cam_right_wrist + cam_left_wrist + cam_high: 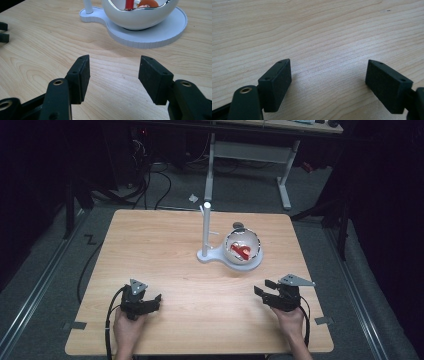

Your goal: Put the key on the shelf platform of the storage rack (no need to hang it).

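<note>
A white bowl (243, 247) with a shiny rim sits on a white base plate (212, 256) right of the table's middle, and a white pole (205, 227) rises from the plate's left end. A red piece (241, 252) lies in the bowl. My left gripper (156, 300) rests near the front left, open, with bare wood between its jaws (328, 62). My right gripper (264, 287) is at the front right, open and holding nothing (115, 58). It points at the bowl (140, 17) and plate (160, 33) a short way ahead. A red piece (129, 3) and an orange one (148, 3) show inside.
The wooden table (165, 245) ends close behind both hands. Grey tape marks sit at its front corners (75, 325) (322, 320). A white-legged desk (250, 150) and floor cables (150, 180) lie beyond the far edge. The left gripper's jaw tips (3, 31) show at the right gripper view's left edge.
</note>
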The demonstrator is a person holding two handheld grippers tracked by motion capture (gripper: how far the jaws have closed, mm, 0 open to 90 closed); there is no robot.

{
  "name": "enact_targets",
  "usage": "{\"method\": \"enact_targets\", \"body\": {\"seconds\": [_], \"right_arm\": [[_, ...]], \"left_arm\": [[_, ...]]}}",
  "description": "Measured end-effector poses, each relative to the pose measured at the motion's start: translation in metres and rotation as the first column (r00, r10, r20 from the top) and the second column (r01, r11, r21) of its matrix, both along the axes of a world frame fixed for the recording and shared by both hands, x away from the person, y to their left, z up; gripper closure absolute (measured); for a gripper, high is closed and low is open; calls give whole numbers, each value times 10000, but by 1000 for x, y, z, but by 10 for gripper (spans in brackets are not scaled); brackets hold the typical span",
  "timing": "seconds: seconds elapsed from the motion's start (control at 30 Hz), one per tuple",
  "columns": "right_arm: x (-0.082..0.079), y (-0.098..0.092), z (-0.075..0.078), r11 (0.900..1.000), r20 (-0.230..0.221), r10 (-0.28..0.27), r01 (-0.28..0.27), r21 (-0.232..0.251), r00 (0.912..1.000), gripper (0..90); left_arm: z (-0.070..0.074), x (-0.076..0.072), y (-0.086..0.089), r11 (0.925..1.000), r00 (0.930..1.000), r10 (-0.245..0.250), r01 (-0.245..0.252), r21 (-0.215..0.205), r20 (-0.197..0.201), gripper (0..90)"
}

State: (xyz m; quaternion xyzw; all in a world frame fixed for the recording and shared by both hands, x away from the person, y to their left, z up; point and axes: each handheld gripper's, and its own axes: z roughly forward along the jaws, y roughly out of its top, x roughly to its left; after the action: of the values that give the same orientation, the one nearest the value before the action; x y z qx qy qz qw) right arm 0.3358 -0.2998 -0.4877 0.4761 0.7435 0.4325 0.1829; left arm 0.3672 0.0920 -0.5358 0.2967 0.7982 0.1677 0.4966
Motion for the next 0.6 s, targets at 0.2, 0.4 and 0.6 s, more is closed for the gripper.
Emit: {"method": "enact_targets", "body": {"seconds": [0.2,0.4,0.6], "right_arm": [[3,6,-3,9999,-39,127,-127,-22,9999,428],[7,18,-8,9985,-163,454,-459,-285,9988,428],[11,32,-13,9955,-372,792,-810,-485,9962,428]], "left_arm": [[0,0,-1,10000,10000,58,-59,-74,-61,213],[0,0,0,10000,10000,16,-16,-21,-15,212],[0,0,0,10000,10000,-5,5,8,-1,212]]}}
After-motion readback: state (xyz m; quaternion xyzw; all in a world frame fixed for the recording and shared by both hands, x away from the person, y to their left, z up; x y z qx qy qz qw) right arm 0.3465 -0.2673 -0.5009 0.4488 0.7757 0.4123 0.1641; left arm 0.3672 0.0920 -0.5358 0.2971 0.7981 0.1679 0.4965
